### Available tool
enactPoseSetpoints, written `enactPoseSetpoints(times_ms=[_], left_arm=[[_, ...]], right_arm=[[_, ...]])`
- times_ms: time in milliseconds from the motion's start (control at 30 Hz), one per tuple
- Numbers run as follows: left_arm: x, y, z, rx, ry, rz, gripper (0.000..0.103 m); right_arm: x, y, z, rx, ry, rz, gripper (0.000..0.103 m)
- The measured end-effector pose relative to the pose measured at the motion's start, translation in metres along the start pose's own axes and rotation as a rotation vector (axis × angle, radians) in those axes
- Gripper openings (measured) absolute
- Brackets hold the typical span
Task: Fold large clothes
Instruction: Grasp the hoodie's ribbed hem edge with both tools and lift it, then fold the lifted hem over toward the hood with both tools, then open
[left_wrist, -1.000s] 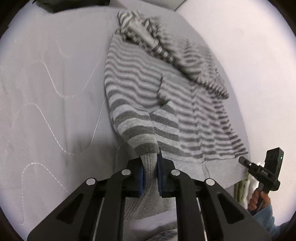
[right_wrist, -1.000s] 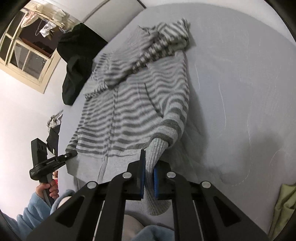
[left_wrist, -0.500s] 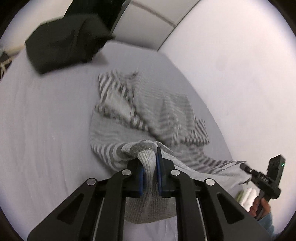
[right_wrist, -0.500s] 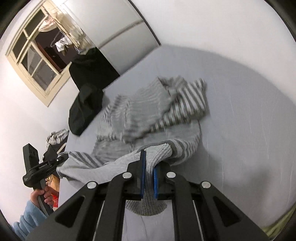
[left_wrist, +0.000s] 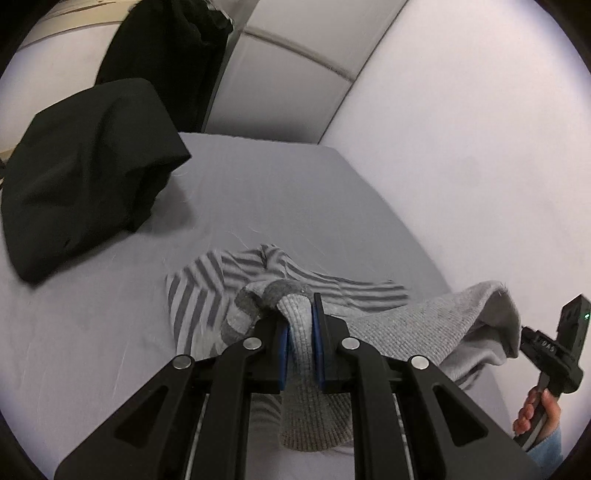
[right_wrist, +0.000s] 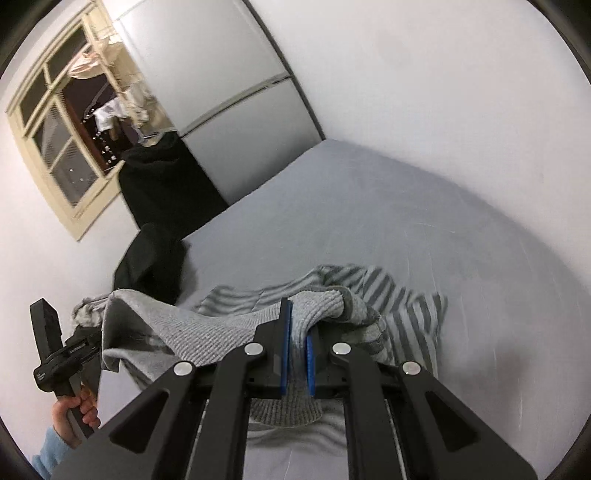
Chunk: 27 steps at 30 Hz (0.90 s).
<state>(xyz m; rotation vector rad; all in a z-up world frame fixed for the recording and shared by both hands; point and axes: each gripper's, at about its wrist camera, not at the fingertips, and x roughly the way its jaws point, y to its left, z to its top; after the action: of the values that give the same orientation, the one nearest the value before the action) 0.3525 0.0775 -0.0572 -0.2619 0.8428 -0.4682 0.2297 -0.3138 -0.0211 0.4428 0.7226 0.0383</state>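
A grey striped hooded sweater (left_wrist: 207, 291) lies on the pale grey bed, its ribbed bottom hem lifted. My left gripper (left_wrist: 300, 314) is shut on one corner of the ribbed hem (left_wrist: 306, 369). My right gripper (right_wrist: 297, 325) is shut on the other hem corner (right_wrist: 317, 306). The hem (left_wrist: 424, 321) hangs stretched between the two grippers. The right gripper also shows at the right edge of the left wrist view (left_wrist: 554, 354), and the left gripper at the left edge of the right wrist view (right_wrist: 59, 354). The sweater's striped top (right_wrist: 402, 295) rests on the bed beyond the grippers.
A black garment (left_wrist: 85, 173) lies heaped on the bed at the far left, also in the right wrist view (right_wrist: 155, 258). White walls (left_wrist: 461, 147) border the bed's right side. A wardrobe (right_wrist: 229, 103) and a window (right_wrist: 62, 147) stand past the bed's head.
Both grippers have lifted the hem off the bed and carried it forward toward the hood. The flat sweater body now doubles over on itself, and both views have tilted up toward the walls.
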Motion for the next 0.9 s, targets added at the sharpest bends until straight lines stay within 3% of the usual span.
enactPoseSetpoints(times_ms=[367, 700, 800, 833, 867, 900], left_arm=[[0.135, 0.033, 0.016, -0.019, 0.187, 0.053, 0.018], [0.158, 0.048, 0.015, -0.036, 0.281, -0.013, 0.022], [0.16, 0.051, 0.026, -0.067, 0.312, -0.058, 0.038], [0.156, 0.05, 0.03, -0.085, 0.328, -0.08, 0.052], [0.154, 0.048, 0.034, -0.089, 0.338, -0.092, 0.064], [0.15, 0.044, 0.037, -0.084, 0.347, -0.099, 0.069]], right_arm=[[0.136, -0.056, 0.011, 0.077, 0.154, -0.094, 0.008], [0.176, -0.069, 0.009, 0.077, 0.247, -0.114, 0.012], [0.176, -0.064, 0.016, 0.08, 0.272, -0.127, 0.018], [0.173, -0.06, 0.018, 0.064, 0.281, -0.133, 0.02], [0.171, -0.054, 0.022, 0.043, 0.294, -0.133, 0.029], [0.17, -0.048, 0.026, 0.027, 0.302, -0.126, 0.04]])
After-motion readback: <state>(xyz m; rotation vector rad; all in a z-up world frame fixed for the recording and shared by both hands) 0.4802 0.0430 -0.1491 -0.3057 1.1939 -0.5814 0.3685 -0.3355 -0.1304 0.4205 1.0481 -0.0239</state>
